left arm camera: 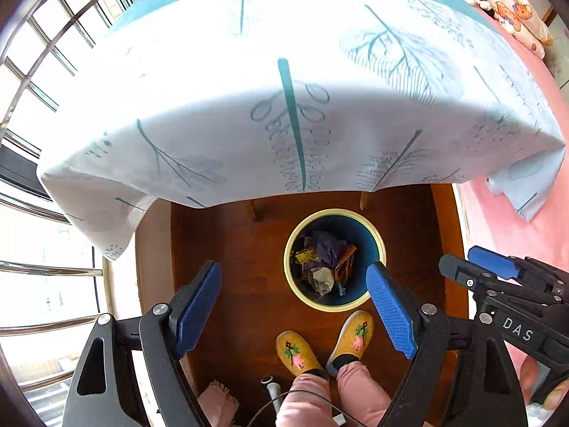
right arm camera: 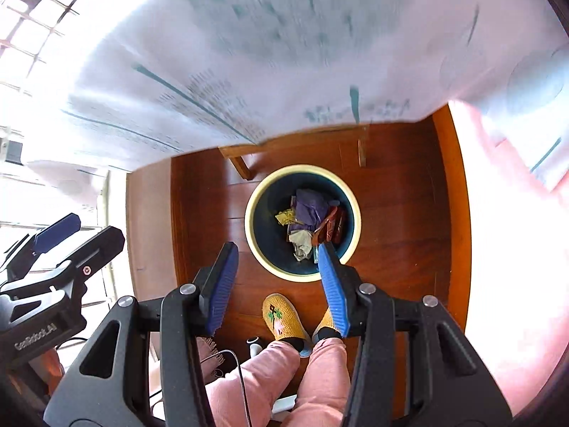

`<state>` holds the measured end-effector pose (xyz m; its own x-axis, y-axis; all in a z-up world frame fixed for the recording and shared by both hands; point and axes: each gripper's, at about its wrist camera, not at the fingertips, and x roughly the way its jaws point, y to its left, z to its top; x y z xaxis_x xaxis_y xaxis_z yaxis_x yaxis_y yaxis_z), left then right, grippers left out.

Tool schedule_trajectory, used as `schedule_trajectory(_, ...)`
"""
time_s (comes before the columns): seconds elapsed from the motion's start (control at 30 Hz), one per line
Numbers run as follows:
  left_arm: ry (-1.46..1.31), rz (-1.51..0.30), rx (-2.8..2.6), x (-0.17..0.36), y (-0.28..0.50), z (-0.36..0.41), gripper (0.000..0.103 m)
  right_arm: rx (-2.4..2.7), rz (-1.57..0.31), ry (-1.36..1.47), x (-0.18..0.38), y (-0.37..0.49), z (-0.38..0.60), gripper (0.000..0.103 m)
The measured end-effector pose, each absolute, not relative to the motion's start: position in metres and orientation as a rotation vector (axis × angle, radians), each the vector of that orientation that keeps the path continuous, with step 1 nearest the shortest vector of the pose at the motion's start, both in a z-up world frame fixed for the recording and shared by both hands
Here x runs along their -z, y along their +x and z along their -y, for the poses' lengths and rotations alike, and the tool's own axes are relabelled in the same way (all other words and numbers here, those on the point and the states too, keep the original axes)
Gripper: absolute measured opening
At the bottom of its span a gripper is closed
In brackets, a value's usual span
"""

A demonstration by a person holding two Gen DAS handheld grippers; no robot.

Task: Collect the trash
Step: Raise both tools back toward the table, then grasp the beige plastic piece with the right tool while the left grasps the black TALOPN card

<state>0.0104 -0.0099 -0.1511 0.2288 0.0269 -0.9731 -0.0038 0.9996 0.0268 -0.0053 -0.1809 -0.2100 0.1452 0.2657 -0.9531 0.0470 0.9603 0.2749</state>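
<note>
Both tongs point steeply down at the floor. Left gripper: blue pads wide apart, nothing between them. Right gripper: pads apart too, a narrower gap, also empty; its right pad overlaps the near rim of the bin in the right wrist view, though whether it touches cannot be told.

Landmark: trash bin, round, cream rim, dark blue inside, standing upright on the wooden floor.

Nearest to the cameras, on the near side of the bin: a person's legs in pink trousers and two yellow knitted slippers with a flower pattern, toes toward the bin, close to its rim.

Inside the bin: the trash, a loose heap of crumpled wrappers; purple, yellow, orange-brown and grey pieces show. It lies toward the middle and far side.

Beyond the bin: wooden table legs, then the overhanging tablecloth, white with teal leaf print, blurred in the right wrist view.

Right of the bin: pink bedding. Left of the bin: barred windows, very bright.
</note>
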Motion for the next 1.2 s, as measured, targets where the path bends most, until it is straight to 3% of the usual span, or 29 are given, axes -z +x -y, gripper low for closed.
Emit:
schedule_trajectory(0.4, 0.07, -1.179, -0.144, 0.002, 0.017, -0.006, 0.085, -0.276, -1.239, 0.224, 0.069, 0.001, 0.185, 0.044)
schedule_trajectory(0.8, 0.027, -1.008, -0.208, -0.117, 0.062, -0.044, 0.085, -0.359, -1.043, 0.17, -0.029, 0.047, 0.189, 0.043)
schedule_trajectory(1.0, 0.063, -0.997, -0.176, -0.149, 0.121, -0.067, 0.084, -0.365, -0.97, 0.153, -0.065, 0.094, 0.185, 0.043)
schedule_trajectory(1.2, 0.065, -1.014, -0.08, -0.149, 0.212, -0.099, 0.084, -0.348, -0.931, 0.144, -0.086, 0.16, 0.162, 0.043)
